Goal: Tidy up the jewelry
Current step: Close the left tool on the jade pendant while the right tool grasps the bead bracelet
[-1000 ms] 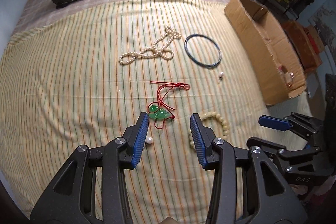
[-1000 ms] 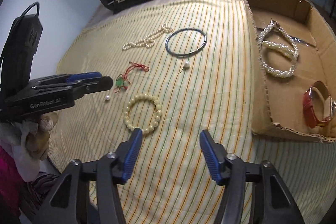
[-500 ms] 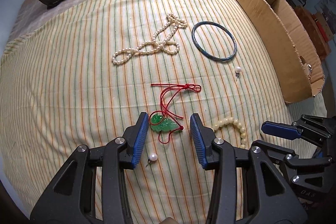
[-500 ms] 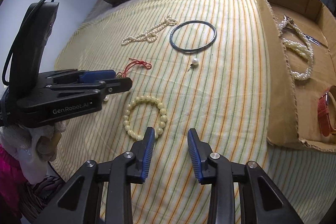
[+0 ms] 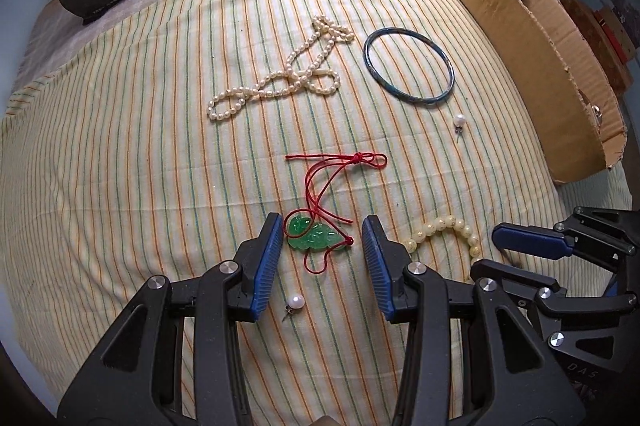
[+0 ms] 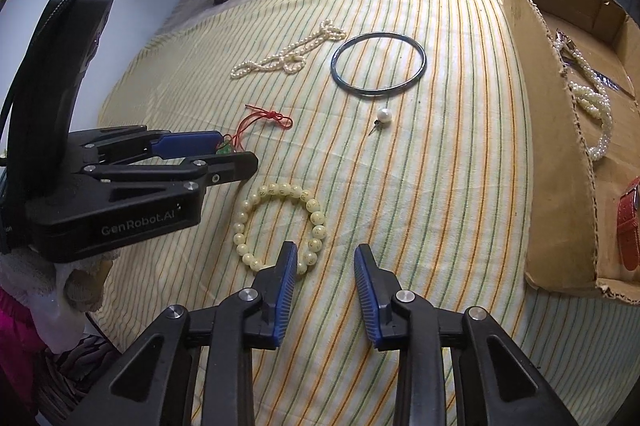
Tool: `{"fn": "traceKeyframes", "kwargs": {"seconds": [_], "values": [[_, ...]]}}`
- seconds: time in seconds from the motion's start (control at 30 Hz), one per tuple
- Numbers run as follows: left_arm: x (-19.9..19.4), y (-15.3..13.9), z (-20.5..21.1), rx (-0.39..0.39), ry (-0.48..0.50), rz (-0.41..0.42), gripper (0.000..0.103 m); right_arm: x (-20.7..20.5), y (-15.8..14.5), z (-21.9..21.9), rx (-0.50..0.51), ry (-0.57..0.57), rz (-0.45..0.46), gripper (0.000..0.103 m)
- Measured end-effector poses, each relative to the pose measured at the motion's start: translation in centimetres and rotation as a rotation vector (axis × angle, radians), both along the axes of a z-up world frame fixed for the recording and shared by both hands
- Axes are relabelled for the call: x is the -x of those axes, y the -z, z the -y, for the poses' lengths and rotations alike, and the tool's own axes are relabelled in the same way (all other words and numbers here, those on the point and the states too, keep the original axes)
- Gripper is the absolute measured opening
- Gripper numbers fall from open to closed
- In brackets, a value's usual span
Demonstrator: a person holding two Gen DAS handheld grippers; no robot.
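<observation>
The left gripper (image 5: 322,254) hangs over the striped cloth (image 5: 120,146) with its jaws parted and nothing pinched; the green pendant (image 5: 316,236) on its red cord (image 5: 332,166) lies on the cloth right between the blue pads, touching neither as far as can be seen. A loose pearl earring (image 5: 295,303) sits nearer the camera, between the jaw bases. The right gripper (image 6: 325,268) has just been narrowing its jaws, yet they remain apart and bare: the bead bracelet (image 6: 280,226) lies just beyond and outside its left pad, with only cloth in the gap. Ahead of both tools, well past the jaws, rest a pearl necklace (image 5: 280,78), a dark bangle (image 5: 408,66) and a second pearl earring (image 6: 383,116). The cardboard box (image 6: 552,166) off the right jaw's side already holds a twisted pearl strand (image 6: 592,106) and a red watch (image 6: 628,222). So the sorting looks only partly done: six pieces wait on the cloth, and the pendant and bracelet seem next.
</observation>
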State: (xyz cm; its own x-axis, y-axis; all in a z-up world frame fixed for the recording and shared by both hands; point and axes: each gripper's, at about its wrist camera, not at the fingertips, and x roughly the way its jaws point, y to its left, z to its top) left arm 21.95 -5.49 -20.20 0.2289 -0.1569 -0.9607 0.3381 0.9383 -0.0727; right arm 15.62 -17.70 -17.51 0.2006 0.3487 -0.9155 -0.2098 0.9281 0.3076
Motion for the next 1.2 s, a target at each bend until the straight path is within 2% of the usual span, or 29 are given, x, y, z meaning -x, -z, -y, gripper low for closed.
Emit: {"fn": "traceKeyframes", "kwargs": {"seconds": [0.17,0.23,0.4,0.63,0.67,0.83,1.2], "values": [[0.3,0.1,0.1,-0.016,0.006,0.011,0.041,-0.1,0.0,-0.5,0.024,-0.013,0.013,0.029],[0.5,0.1,0.2,-0.035,0.008,0.020,0.035,-0.1,0.2,-0.8,0.047,-0.022,0.022,0.028],[0.7,0.1,0.2,-0.047,0.008,0.032,0.034,0.0,0.3,-1.8,0.120,-0.053,0.061,0.026],[1.1,-0.2,0.0,-0.043,0.002,0.041,0.034,0.1,0.4,-2.9,0.225,-0.117,0.128,0.005],[1.2,-0.3,-0.1,-0.040,-0.002,0.041,0.033,0.1,0.4,-3.0,0.230,-0.121,0.132,0.005],[1.2,-0.9,-1.2,-0.033,-0.030,0.050,0.033,-0.1,0.0,-2.7,0.218,-0.116,0.140,0.005],[1.7,-4.5,-3.7,0.064,-0.101,0.084,0.033,-0.2,-3.3,-1.6,0.129,-0.068,0.195,0.005]]}}
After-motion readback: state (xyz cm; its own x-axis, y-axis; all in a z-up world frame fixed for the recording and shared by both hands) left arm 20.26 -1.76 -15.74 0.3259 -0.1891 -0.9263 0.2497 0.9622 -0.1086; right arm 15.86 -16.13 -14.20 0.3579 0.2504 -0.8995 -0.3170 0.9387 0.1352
